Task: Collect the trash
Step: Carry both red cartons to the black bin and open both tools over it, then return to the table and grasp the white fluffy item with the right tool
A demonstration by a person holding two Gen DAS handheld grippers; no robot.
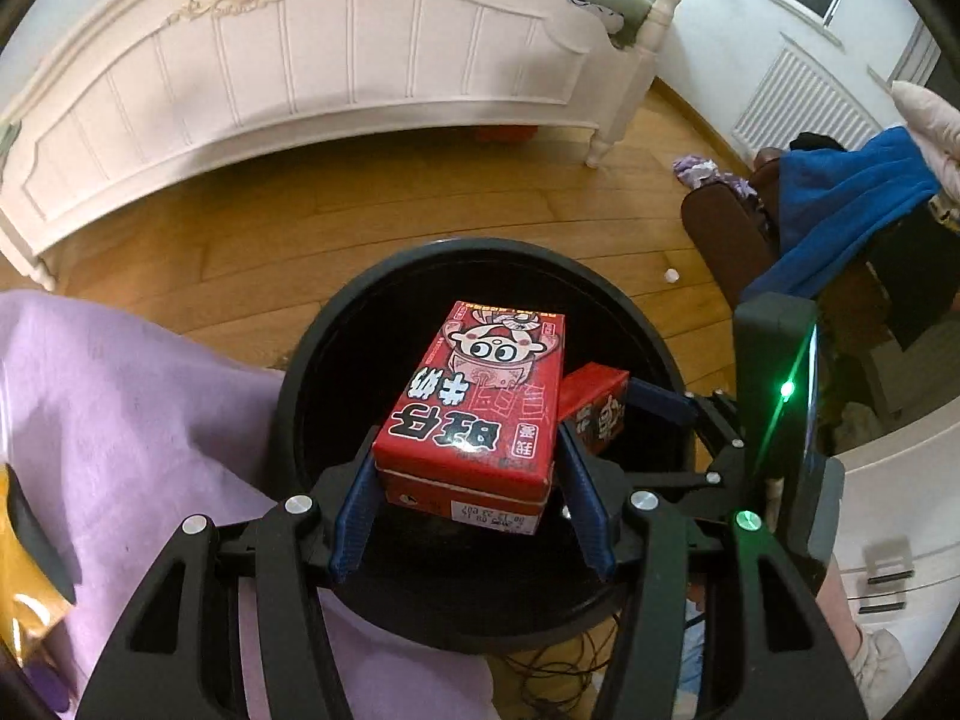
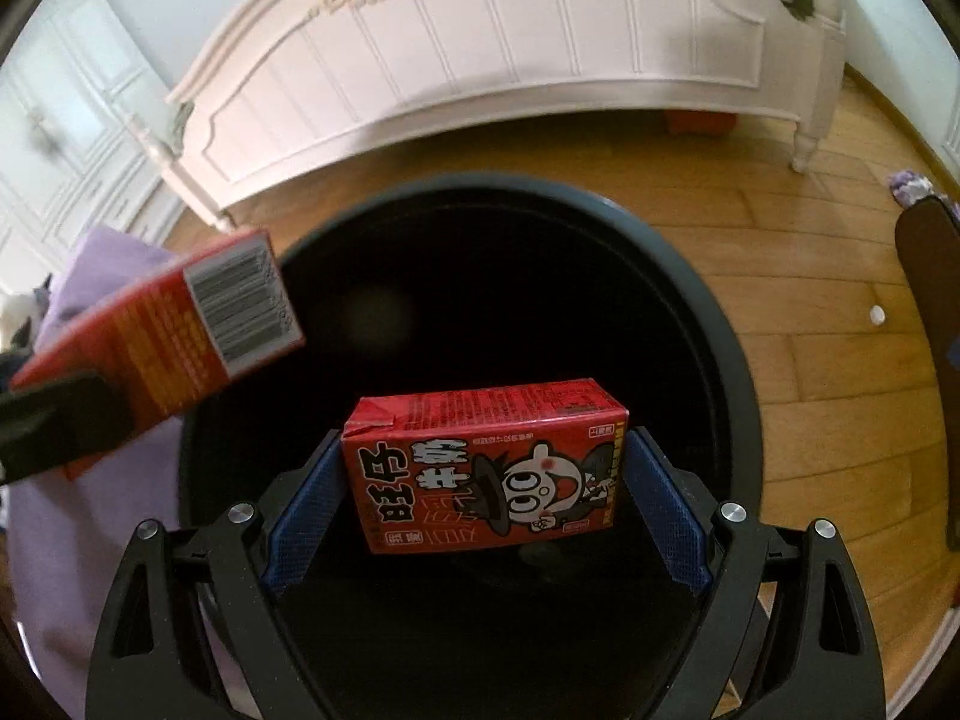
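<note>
While both claws hang over the mouth of a round black bin (image 1: 336, 324), each has a red milk carton between its blue pads. Seen from the left wrist camera, the left claw (image 1: 465, 498) is closed about halfway on the left carton (image 1: 480, 396), clamping its narrow sides so that the printed cartoon face looks up at the lens and the box juts out over the dark interior of the bin. Just to its right in that view, the right claw (image 1: 654, 402) and a corner of the right carton (image 1: 594, 405) show over the same opening. From the right wrist camera, the right claw (image 2: 483, 510) stands wide, its pads pressed against the two ends of the right carton (image 2: 486, 468), which lies crosswise between them with its printed front toward the camera, above the black hollow of the bin (image 2: 708, 324). At the left edge of that view the left carton (image 2: 180, 324) appears blurred, barcode end forward, held by the left claw (image 2: 54, 420) just over the rim. Beyond the bin stretches a wooden floor (image 1: 240, 240) and the white carved footboard of a bed (image 1: 300, 54). A lilac cloth (image 1: 120, 420) lies beside the bin on the left, and a blue garment (image 1: 840, 198) is draped over dark furniture on the right. A small white scrap (image 1: 852, 276) sits on the floor past the bin.
</note>
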